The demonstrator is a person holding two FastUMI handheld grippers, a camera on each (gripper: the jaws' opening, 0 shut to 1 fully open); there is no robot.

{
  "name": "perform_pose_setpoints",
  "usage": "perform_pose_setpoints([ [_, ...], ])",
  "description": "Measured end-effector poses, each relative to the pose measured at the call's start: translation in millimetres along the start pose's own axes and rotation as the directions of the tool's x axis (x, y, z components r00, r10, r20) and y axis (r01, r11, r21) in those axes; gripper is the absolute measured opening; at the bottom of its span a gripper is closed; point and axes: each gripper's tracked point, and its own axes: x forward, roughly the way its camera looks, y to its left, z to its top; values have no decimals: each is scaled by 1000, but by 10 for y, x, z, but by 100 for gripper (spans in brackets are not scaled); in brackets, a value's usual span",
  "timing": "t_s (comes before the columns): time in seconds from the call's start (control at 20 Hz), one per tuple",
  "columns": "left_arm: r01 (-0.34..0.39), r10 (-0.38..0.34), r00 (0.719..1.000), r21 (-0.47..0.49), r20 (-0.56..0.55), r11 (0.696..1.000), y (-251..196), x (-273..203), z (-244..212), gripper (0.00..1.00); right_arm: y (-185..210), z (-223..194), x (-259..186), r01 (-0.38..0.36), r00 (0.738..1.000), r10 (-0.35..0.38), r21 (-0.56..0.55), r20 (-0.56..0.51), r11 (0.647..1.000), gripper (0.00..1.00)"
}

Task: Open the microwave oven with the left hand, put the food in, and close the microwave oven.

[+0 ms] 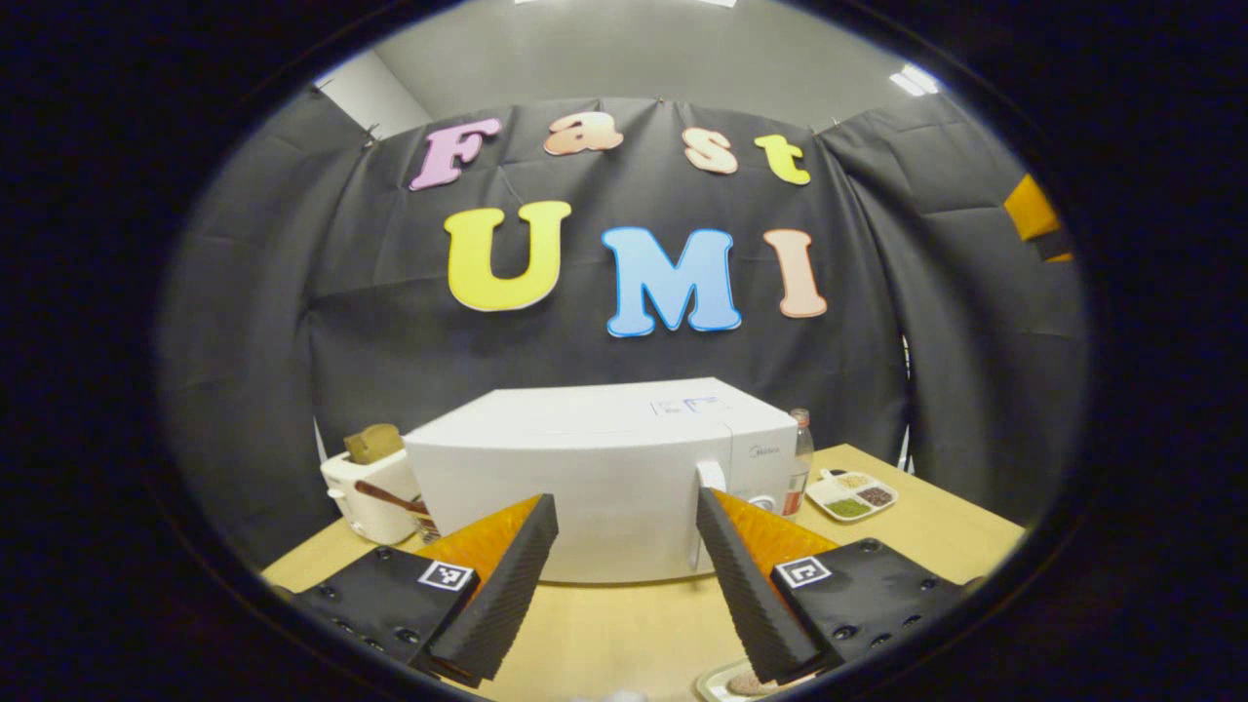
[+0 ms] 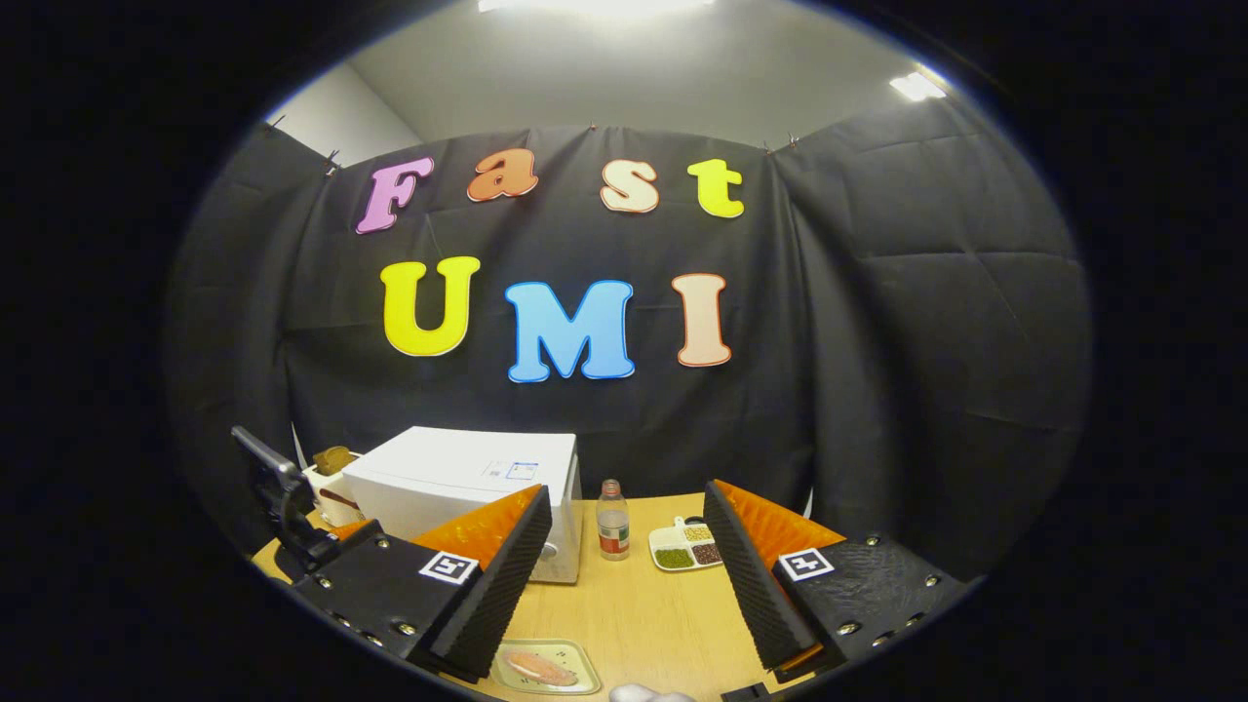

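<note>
Pale wooden table (image 1: 624, 624) carries everything here. Nearest, the left gripper (image 1: 624, 546) hangs with its fingers spread wide and nothing between them, facing the microwave oven (image 1: 604, 468) squarely; the food plate (image 2: 546, 667) lies in front of the oven, near the right gripper (image 2: 624, 565), likewise spread and empty. Beyond, the oven's door is shut, its upright handle (image 1: 710, 487) on the oven's right side, closer to the left gripper, I judge.

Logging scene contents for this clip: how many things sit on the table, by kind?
Microwave oven: 1
Toaster: 1
Bottle: 1
Divided dish of grains: 1
Plate of food: 1
Total: 5
</note>
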Motion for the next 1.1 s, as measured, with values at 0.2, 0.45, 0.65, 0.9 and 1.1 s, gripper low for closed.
perform_pose_setpoints([
  [0.2,32,-32,999,-2,6,999,-364,490,-256,96,-98,-224,64,30,998,-31,-8,-53,1000,96],
  [0.45,17,-16,999,-29,32,999,-511,911,-410,96,-214,-495,137,61,992,-64,-30,-107,998,96],
  [0.65,12,-10,1000,-45,25,999,-549,1062,-499,96,-293,-552,113,80,990,-87,-58,-114,995,96],
  [0.9,38,-36,999,-44,25,998,-621,1171,-511,76,-257,-564,90,71,990,-80,-76,-115,995,96],
  [1.1,37,-36,999,-60,19,998,-625,1184,-546,33,-254,-597,59,67,990,-78,-97,-118,993,96],
])
